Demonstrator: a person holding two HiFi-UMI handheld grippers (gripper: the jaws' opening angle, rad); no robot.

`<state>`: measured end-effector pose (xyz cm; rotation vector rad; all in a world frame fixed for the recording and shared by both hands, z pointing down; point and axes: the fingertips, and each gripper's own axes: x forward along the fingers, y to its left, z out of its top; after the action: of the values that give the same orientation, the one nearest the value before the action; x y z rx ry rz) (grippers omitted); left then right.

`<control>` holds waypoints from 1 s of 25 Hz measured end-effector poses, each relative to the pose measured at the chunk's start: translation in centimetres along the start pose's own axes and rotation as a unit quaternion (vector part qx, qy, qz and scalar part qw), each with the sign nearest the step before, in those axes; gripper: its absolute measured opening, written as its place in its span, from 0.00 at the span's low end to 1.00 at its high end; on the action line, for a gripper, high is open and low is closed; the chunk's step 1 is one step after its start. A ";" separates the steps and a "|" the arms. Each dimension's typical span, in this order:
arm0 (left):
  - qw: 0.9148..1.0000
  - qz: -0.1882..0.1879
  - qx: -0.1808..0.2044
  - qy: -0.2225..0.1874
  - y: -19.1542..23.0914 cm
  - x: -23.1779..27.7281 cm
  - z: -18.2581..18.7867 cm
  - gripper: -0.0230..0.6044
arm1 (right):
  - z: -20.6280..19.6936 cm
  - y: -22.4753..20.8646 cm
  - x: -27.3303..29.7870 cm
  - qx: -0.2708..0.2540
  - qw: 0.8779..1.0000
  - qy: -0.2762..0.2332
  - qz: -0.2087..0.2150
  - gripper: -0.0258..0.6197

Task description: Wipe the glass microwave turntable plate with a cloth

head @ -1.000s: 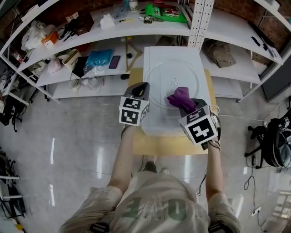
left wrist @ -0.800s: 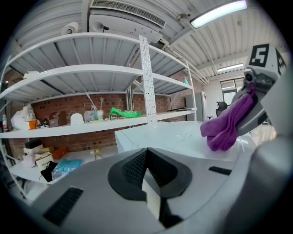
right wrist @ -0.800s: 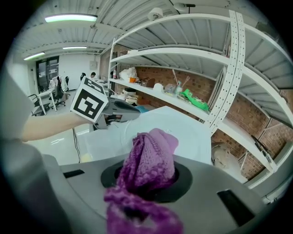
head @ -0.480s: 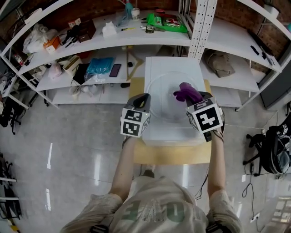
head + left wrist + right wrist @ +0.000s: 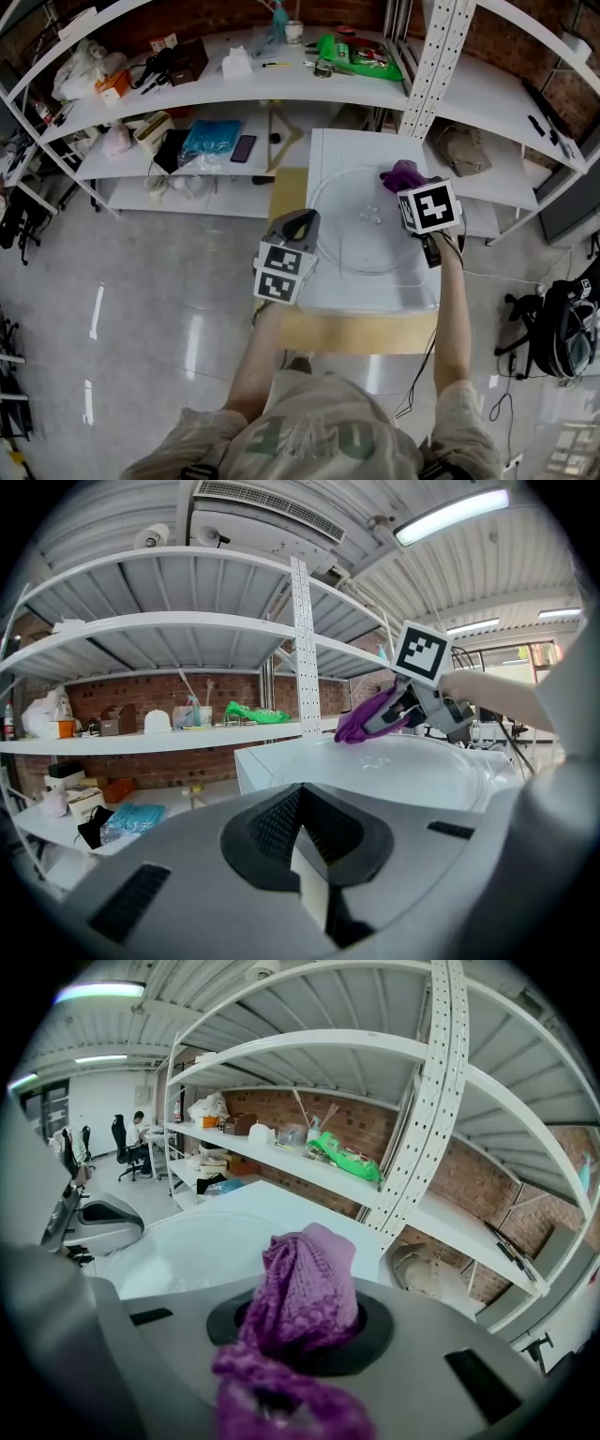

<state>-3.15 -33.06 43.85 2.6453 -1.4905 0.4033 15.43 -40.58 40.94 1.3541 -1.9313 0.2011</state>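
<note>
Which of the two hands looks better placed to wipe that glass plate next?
The right hand-held gripper: it is shut on the purple cloth at the far right rim of the glass plate. The left hand-held gripper is shut on nothing, beside the plate's left rim.

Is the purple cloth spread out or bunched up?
Bunched up: the purple cloth sits as a crumpled wad pinched in the right tool.

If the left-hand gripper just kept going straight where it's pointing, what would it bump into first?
Probably the near left edge of the white box, which the left gripper points at, roughly level with its top. Slightly higher, it would reach the glass plate instead.
</note>
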 end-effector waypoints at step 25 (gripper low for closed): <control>1.000 0.007 0.011 0.006 0.4 -0.1 -0.1 0.04 | -8.2 11.2 -12.8 -0.050 0.997 -0.027 0.058 0.13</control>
<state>-3.57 -33.16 43.92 2.6450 -1.5116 0.4380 11.77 -22.03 41.50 1.1937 -2.0391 0.1242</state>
